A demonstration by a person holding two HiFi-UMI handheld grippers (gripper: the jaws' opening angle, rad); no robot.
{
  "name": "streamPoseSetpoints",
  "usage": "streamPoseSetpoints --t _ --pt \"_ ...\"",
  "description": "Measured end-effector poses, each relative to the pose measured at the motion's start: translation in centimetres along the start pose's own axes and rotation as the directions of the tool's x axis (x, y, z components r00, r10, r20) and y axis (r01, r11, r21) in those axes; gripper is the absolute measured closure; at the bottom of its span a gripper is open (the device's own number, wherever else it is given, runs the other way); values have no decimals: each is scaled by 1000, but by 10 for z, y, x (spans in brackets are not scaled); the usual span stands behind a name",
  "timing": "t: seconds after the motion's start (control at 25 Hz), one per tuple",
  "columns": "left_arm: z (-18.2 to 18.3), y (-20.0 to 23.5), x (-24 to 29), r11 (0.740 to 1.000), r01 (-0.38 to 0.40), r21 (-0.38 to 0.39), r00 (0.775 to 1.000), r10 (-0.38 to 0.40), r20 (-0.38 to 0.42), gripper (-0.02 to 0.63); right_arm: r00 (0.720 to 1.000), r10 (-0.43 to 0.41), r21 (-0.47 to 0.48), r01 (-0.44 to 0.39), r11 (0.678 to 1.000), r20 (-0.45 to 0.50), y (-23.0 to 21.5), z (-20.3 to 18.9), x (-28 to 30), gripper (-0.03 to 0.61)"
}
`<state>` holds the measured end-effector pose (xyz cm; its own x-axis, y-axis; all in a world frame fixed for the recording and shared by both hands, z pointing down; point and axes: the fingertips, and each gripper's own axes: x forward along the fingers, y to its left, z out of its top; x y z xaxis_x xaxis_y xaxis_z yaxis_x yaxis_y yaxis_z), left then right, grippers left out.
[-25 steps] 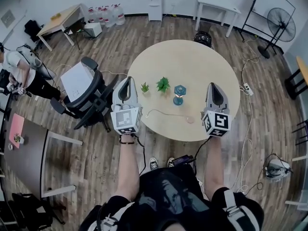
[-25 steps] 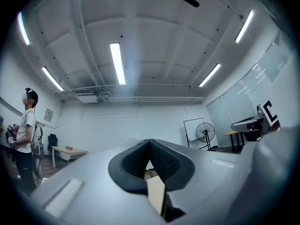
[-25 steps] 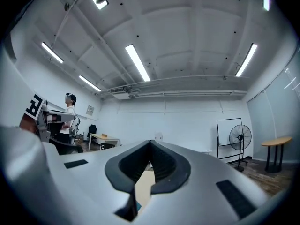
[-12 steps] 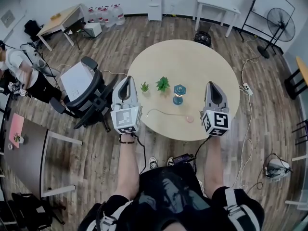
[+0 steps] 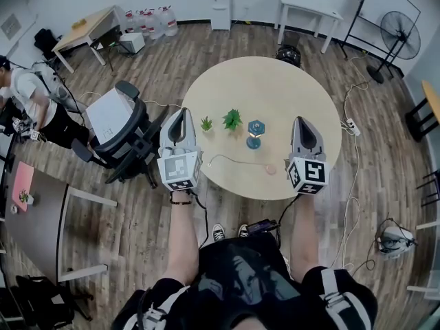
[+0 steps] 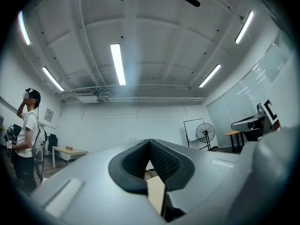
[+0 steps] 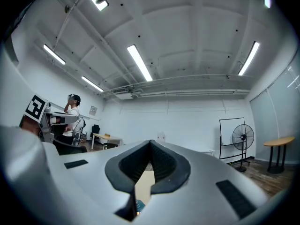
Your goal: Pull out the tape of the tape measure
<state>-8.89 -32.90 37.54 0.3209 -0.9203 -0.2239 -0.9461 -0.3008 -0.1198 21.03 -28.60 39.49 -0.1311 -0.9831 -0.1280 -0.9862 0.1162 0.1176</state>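
Note:
On the round wooden table [image 5: 275,91] lies a small pink tape measure [image 5: 271,170] near the front edge. A thin pale tape [image 5: 234,158] curves out of it to the left. My left gripper [image 5: 180,115] hovers over the table's left edge, shut and empty. My right gripper [image 5: 303,124] hangs over the right side, just right of the pink case, also shut and empty. In the left gripper view the jaws [image 6: 150,142] meet at the tip and point level into the room. In the right gripper view the jaws [image 7: 151,143] are likewise closed together.
Two small green plants [image 5: 232,119] [image 5: 206,124] and a blue ornament [image 5: 256,133] stand mid-table behind the tape. A black office chair [image 5: 127,139] sits left of the table. A person [image 5: 27,102] stands at the far left. Cables trail on the floor at the right.

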Motion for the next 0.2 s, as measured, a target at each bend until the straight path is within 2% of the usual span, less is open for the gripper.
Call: streamPoseSetpoints --t 0.2 --pt "-2 -2 -3 1000 3 0 1000 -3 -9 614 1000 0 1 0 1000 -6 1 0 -3 577"
